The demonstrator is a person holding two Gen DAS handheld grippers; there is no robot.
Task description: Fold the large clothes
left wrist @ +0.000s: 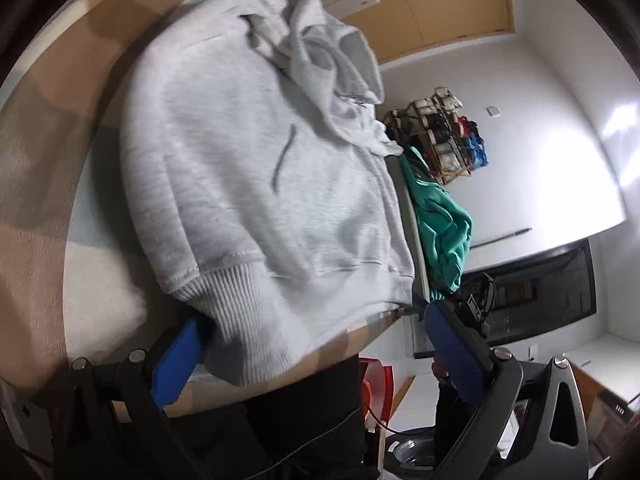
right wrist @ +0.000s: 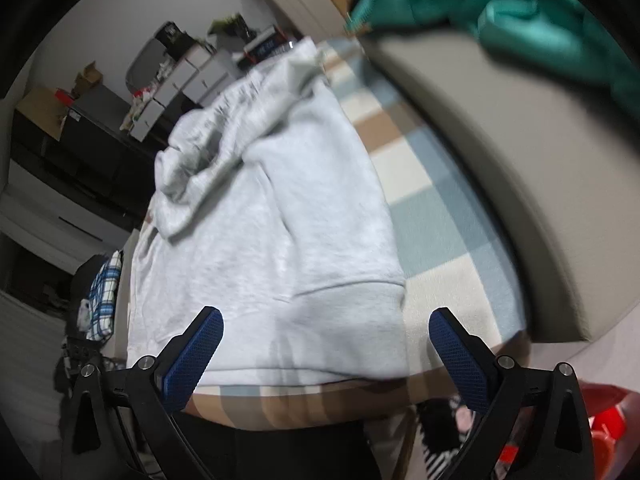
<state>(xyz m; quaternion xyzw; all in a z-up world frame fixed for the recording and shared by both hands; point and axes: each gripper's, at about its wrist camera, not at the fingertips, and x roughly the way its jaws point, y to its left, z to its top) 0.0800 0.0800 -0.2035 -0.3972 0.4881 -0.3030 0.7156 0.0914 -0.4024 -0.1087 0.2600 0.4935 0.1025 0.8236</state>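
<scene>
The grey hoodie (left wrist: 256, 184) lies on the checked cloth (right wrist: 432, 184) of the table, already narrowed: its sides look turned in, the hood bunched at the far end, the ribbed hem at the near edge. By my reading the lengthwise folds are done and a crosswise fold, hem toward hood, is left. The left gripper (left wrist: 316, 356) has its fingers wide apart, straddling the hem (whether a pad touches the rib I cannot tell). The right gripper (right wrist: 326, 354) is likewise spread, empty, just short of the near edge. The sleeves are hidden, presumably tucked underneath. The right view is motion-blurred, so the hood's folds are hard to make out. A green garment (left wrist: 440, 224) hangs past the table's far side, partly cut off.
</scene>
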